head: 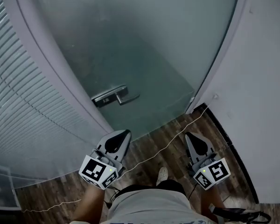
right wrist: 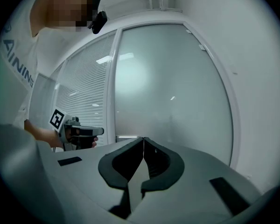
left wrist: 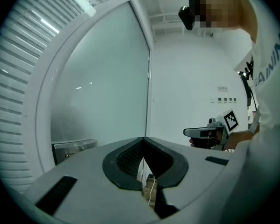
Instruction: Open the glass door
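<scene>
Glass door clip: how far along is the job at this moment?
Done: nothing visible; the glass door looks closed against its frame, its lever handle untouched. In hand: the left gripper and right gripper, both shut and empty, are held short of the door. Left: reach the handle, work it and swing the door open.

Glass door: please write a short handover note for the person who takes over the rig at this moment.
Left gripper: jaws shut, empty, over the wooden floor, short of the door.
Right gripper: jaws shut, empty, also short of it.
Frosted glass door: looks closed; its metal lever handle is ahead of the left gripper, untouched.
Done: only the approach.
To do: press the handle down, swing the door open.
</scene>
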The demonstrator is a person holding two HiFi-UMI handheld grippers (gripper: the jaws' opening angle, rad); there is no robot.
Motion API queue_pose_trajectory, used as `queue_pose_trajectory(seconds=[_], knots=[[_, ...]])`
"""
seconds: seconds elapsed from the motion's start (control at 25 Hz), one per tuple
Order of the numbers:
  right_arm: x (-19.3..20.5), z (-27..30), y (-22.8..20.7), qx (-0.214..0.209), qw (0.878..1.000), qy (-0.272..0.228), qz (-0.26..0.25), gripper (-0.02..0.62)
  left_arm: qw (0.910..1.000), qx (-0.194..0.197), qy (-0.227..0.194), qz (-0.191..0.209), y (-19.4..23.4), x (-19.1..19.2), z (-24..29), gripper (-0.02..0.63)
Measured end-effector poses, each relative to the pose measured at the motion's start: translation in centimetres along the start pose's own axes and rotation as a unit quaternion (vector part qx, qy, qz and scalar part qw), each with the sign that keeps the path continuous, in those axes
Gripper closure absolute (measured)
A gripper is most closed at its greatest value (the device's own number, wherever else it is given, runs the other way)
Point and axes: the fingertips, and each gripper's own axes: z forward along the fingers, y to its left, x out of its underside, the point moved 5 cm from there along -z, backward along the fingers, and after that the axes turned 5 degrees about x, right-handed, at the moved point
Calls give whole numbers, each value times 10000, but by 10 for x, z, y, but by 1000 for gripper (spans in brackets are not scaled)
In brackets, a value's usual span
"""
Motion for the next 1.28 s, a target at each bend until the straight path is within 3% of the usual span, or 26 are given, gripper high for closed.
queue_pose_trajectory(seconds=[0.24, 0.56, 0.92, 1.28], knots=[[3, 48, -40, -949, 9954, 164, -5, 592, 9951, -972, -122, -118, 14, -3, 18, 606], [4, 86, -51, -1776, 9840, 152, -29, 592, 9856, -1682, -27, -186, 7, 3, 9, 606], [1, 113, -31, -2197, 9749, 256, -255, 592, 9819, -1882, -121, -195, 10, 5, -5, 606], [-9, 145, 10, -2289, 9716, 355, -490, 586, 9838, -1767, -218, -201, 37, 0, -29, 606]])
